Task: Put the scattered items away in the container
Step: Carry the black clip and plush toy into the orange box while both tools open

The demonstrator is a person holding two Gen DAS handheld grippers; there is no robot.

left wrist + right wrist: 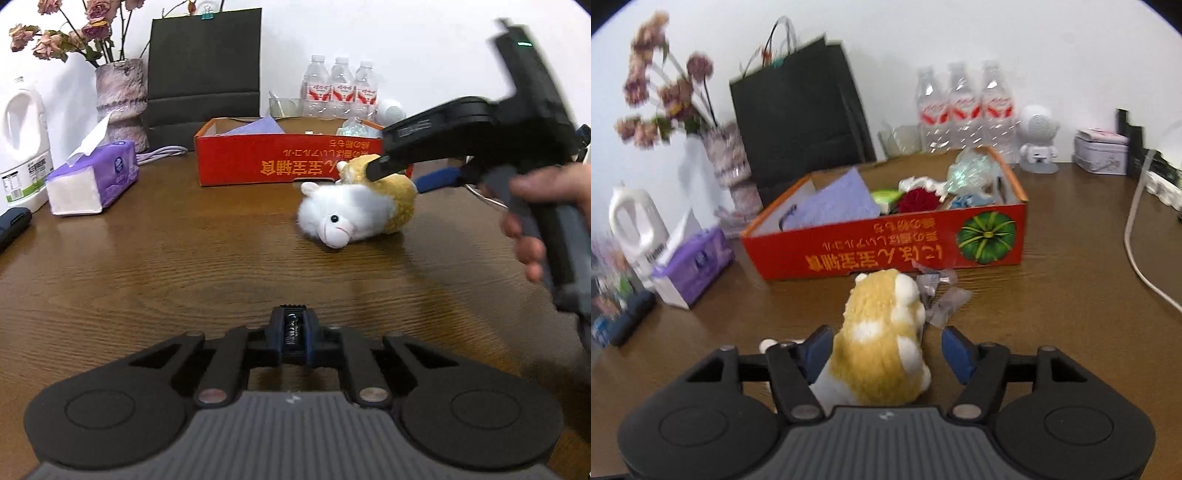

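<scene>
Plush hamster (882, 339) sits between the blue pads of the R gripper (886, 349), on the wooden table (1052, 295), just in front of the red cardboard box (886, 243). Jaws stand approx. half wide w/ the toy between them; L-side pad looks to touch the fur, R-side pad shows a clear gap, so no grip. From the L wrist view the R gripper (399, 173) comes in from the right and one black finger lies over the toy's tan back; a hand (535, 221) wraps its handle.

L gripper (294, 338) hovers low over bare table, well apart from the toy; pads pinched narrow on a small dark item w/ pale lettering (can't read what it is).

Materials/shapes:
- Hamster (354, 206): fluffy, tan back w/ white patches, white face, pink snout, black bead eye; lying on its side, face toward the L cam.
- Box: shallow, open-top, orange lettering upside down, green pumpkin print at one end. Inside: lilac paper, dark red rose-like thing, crinkled clear plastic.
- Crumpled clear wrappers (942, 295) on the table just beside the toy's head.
- Table: dark brown, glossy wood grain.
- Purple soft tissue pack (92, 181) left of the box.
</scene>
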